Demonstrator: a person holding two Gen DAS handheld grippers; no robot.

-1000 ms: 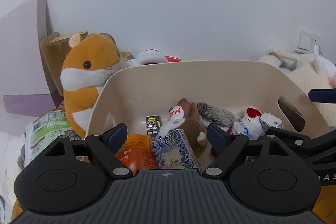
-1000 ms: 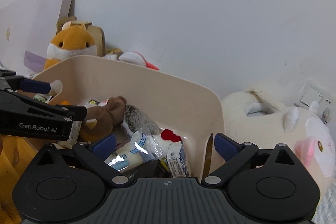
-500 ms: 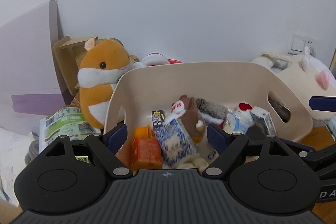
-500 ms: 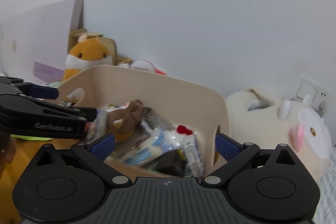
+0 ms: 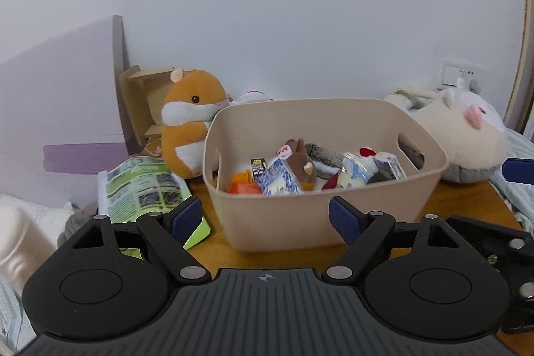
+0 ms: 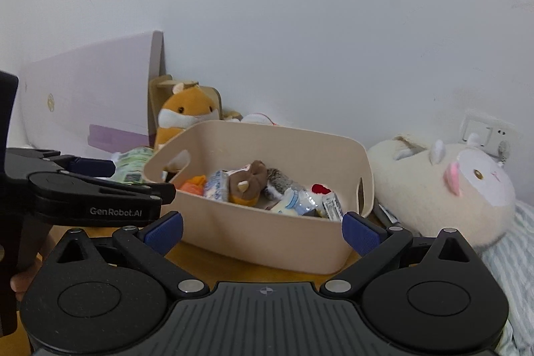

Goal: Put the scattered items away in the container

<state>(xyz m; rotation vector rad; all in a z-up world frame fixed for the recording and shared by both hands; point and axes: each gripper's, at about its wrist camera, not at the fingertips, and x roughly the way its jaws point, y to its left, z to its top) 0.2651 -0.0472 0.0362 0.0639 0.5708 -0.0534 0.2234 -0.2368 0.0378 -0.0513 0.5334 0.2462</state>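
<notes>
Left wrist view: both claws, left claw [image 5: 265,216] and right claw [image 6: 262,231], gape empty before the filled container [image 5: 320,222]; next, seek leftovers on the bench [image 5: 467,206].

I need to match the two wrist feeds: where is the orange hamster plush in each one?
Left wrist: orange hamster plush sits left of centre, against the beige container's left rear corner.
Right wrist: the plush is smaller, left of centre, peeking over the container's far rim.
Shared landmark: the wooden stand directly behind the plush, by the wall.
</notes>
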